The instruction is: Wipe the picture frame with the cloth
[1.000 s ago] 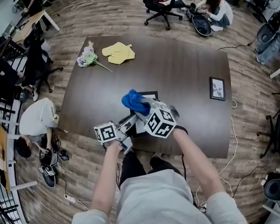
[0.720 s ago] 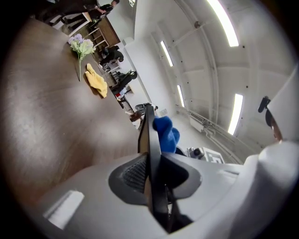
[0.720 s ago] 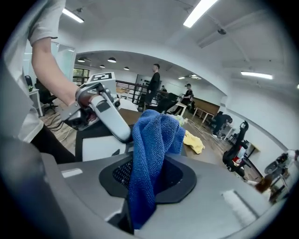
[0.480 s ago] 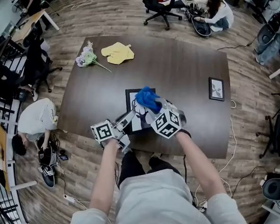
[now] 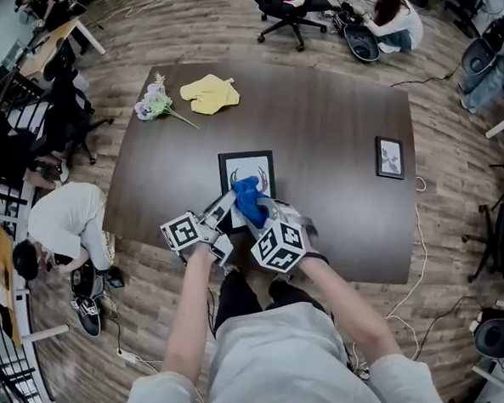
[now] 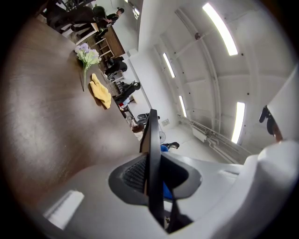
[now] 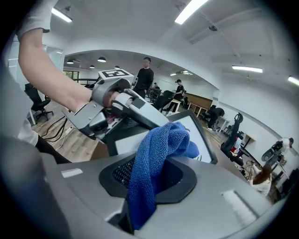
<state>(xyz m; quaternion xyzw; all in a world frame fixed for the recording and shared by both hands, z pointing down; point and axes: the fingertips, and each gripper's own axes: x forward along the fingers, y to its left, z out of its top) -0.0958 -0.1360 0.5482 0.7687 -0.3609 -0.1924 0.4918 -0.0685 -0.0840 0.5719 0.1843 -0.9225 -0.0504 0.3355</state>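
Pinching the picture frame [image 5: 247, 175] by its lower left rim with the left hand-held gripper [image 5: 223, 207]: black border, white sheet, dark antler drawing, at the table's [image 5: 324, 133] near middle. Clamping the blue cloth [image 5: 248, 196] in the right hand-held gripper [image 5: 257, 212], bunched over the frame's lower part. Close to the table's near edge; open tabletop beyond. By its right edge a small frame [image 5: 391, 158]; far left, flowers [image 5: 156, 104] and yellow cloth [image 5: 212, 93].
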